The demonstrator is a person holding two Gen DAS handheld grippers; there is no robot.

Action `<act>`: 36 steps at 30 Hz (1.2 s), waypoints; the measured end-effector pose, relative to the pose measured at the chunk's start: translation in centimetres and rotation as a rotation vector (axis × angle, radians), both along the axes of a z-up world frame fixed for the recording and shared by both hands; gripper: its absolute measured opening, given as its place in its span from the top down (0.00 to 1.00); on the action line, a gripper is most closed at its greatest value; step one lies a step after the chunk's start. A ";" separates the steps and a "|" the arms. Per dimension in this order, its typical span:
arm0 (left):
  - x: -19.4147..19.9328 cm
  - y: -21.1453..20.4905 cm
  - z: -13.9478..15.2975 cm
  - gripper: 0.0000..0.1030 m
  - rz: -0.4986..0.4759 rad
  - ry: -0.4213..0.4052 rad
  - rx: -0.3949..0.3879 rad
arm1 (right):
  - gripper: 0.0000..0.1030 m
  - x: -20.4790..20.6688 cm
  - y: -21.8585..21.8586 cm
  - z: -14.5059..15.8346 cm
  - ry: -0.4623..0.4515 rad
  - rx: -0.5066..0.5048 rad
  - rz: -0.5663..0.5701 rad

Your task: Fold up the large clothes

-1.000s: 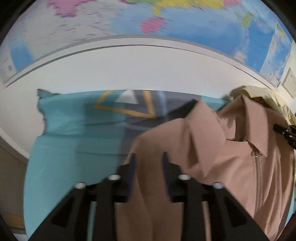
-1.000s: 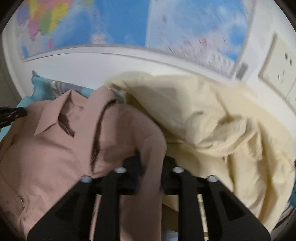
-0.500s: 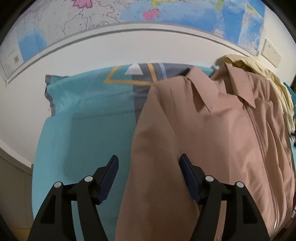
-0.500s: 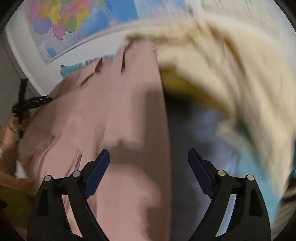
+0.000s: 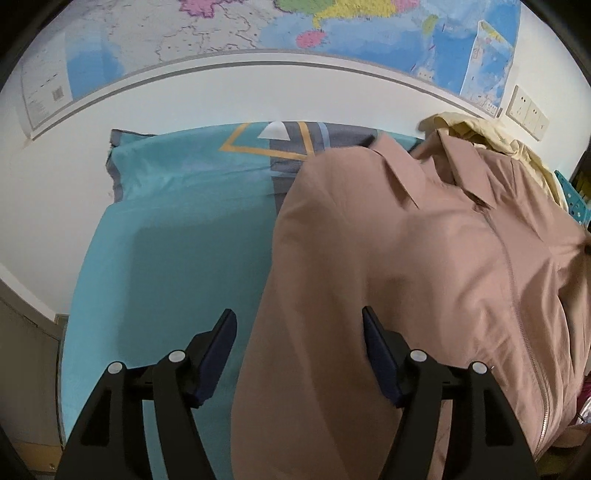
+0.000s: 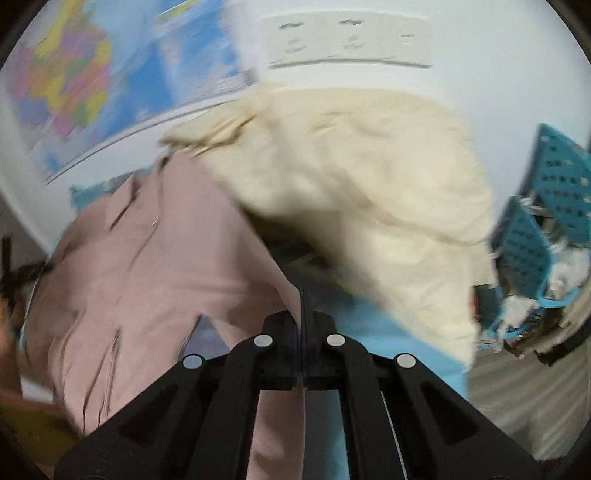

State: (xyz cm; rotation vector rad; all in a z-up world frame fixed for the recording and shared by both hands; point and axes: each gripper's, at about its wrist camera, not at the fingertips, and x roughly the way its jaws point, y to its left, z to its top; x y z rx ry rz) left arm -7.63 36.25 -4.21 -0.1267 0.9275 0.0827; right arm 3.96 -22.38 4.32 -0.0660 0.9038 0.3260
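A dusty pink zip-front jacket with a collar lies spread on a teal bed sheet. My left gripper is open, its fingers standing either side of the jacket's left edge without gripping it. In the right wrist view my right gripper is shut on the edge of the pink jacket, which stretches away to the left. A crumpled cream garment lies beyond the jacket against the wall; it also shows in the left wrist view.
A wall map hangs above the bed, with wall sockets to its right. Teal perforated baskets holding white items stand to the right of the cream garment. The bed's left edge meets a beige wall panel.
My right gripper was open half a second ago and has closed on the jacket's edge, swinging right. My left gripper, shut on the jacket a second ago, stays open and has barely moved.
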 end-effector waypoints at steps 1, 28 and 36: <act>-0.3 0.0 -0.1 0.36 -0.002 0.002 0.000 | 0.98 0.4 0.0 -0.3 0.003 -0.022 -0.013; -7.0 5.7 2.7 0.85 0.272 -0.010 0.231 | 0.36 -10.5 10.7 -2.9 -0.053 0.060 0.316; -9.3 2.0 1.4 0.40 0.210 -0.036 0.319 | 0.27 -11.1 9.9 -6.9 0.088 0.132 0.296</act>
